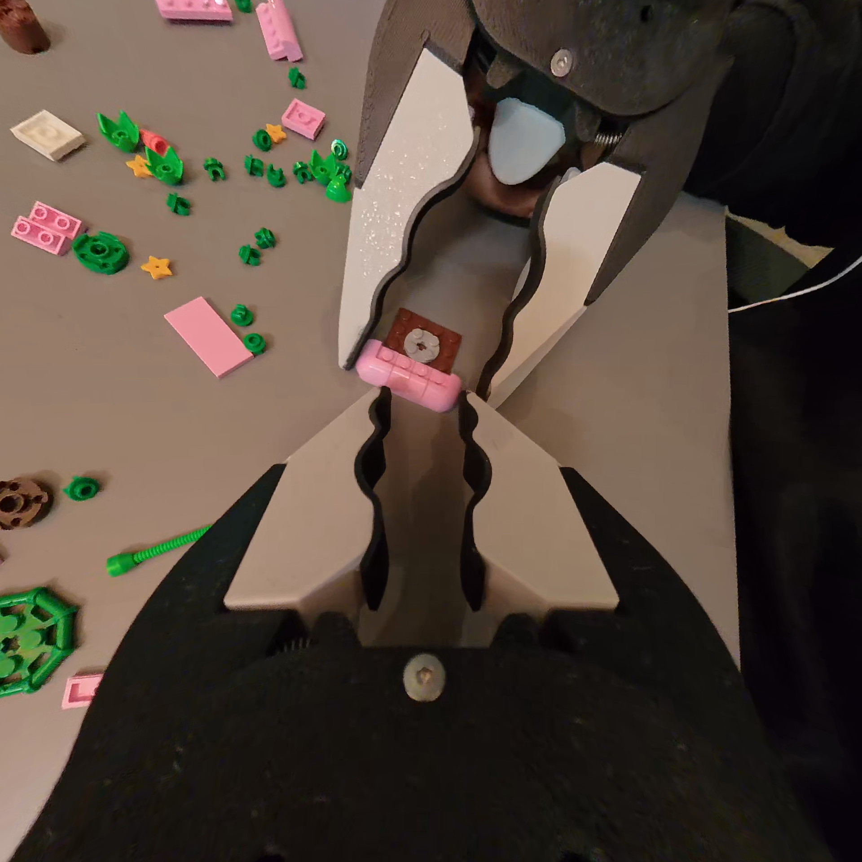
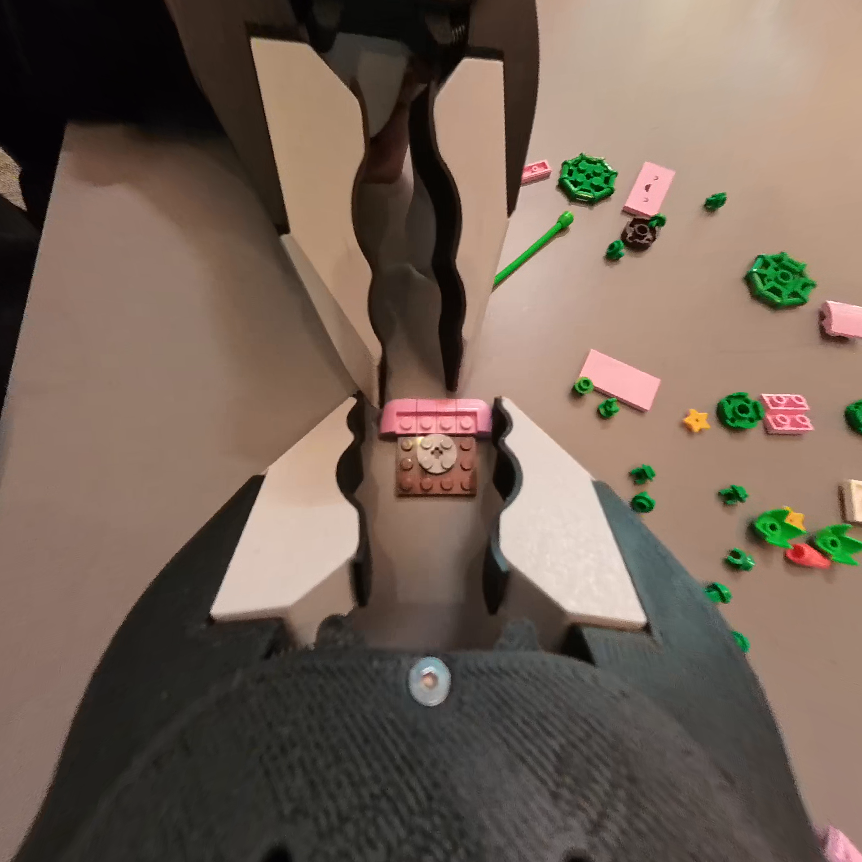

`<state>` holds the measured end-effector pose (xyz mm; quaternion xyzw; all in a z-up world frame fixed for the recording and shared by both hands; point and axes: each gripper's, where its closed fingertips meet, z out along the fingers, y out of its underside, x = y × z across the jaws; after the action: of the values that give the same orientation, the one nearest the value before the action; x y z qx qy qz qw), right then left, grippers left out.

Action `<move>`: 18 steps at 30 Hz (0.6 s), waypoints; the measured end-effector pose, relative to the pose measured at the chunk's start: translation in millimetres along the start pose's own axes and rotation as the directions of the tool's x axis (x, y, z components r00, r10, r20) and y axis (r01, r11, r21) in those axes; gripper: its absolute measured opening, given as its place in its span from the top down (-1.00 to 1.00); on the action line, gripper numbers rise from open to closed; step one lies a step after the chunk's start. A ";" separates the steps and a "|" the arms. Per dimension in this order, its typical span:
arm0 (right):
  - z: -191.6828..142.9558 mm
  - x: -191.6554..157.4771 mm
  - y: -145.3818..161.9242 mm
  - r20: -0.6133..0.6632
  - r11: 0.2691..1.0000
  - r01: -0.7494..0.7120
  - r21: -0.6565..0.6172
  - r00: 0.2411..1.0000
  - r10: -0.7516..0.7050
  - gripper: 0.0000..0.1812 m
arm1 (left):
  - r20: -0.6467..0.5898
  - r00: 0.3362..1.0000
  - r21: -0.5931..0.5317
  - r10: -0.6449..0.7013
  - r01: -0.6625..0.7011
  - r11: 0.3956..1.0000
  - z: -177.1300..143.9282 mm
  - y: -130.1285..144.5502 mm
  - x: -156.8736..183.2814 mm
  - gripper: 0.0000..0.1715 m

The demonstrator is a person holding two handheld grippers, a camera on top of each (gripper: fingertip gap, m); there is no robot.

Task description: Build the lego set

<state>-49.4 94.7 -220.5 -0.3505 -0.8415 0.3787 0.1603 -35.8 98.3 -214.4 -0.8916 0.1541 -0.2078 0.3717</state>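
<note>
left gripper (image 1: 422, 396) jaws apart at the pink brick's (image 1: 410, 381) near edge, contact hard to make out; right gripper (image 2: 427, 410) jaws apart flanking brick and brown plate (image 2: 436, 469) on the table (image 2: 140, 326). only the left view shows the brown cylinder (image 1: 21, 28), cut off at the frame edge.

Pink brick (image 2: 436, 416) abutting brown plate (image 2: 436, 469)

Two sets of tongs meet over a grey surface (image 1: 606, 466): the left tongs (image 1: 422, 396) reach from below to a rounded pink brick (image 1: 420, 385) joined to a brown plate (image 1: 427, 338), the right tongs (image 1: 415, 368) open opposite. Green, pink and yellow pieces (image 1: 210, 168) lie scattered leftward.
</note>
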 end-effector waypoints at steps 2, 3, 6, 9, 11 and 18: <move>0.2 -1.8 -0.6 0.004 1.000 0.008 0.002 1.000 -0.008 0.49 | 0.010 1.000 -0.011 0.000 0.000 1.000 1.0 1.3 -1.3 0.73; 0.2 -1.8 -0.6 0.003 1.000 0.010 0.002 1.000 -0.010 0.49 | 0.007 1.000 -0.010 0.000 0.000 1.000 1.0 1.2 -1.1 0.74; 0.1 -2.1 -0.6 0.000 1.000 0.017 0.003 1.000 -0.017 0.50 | -0.006 1.000 -0.014 0.000 0.000 1.000 1.2 2.0 0.9 0.79; -0.1 -2.8 -0.7 -0.011 0.999 0.033 0.004 0.999 -0.033 0.51 | -0.015 1.000 -0.017 -0.004 0.004 1.000 1.5 2.9 2.1 0.81; -0.1 -3.3 -0.8 -0.010 0.999 0.037 0.004 0.999 -0.037 0.51 | -0.016 1.000 -0.019 -0.004 0.004 1.000 1.6 3.2 2.5 0.82; 0.4 -2.8 -0.8 -0.007 1.000 0.030 0.003 1.000 -0.030 0.53 | -0.009 1.000 -0.021 -0.002 0.002 1.000 1.9 3.8 1.5 0.87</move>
<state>-48.0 92.1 -220.1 -0.3390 -0.8453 0.3765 0.1695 -34.0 96.2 -218.0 -0.8945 0.1571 -0.2107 0.3616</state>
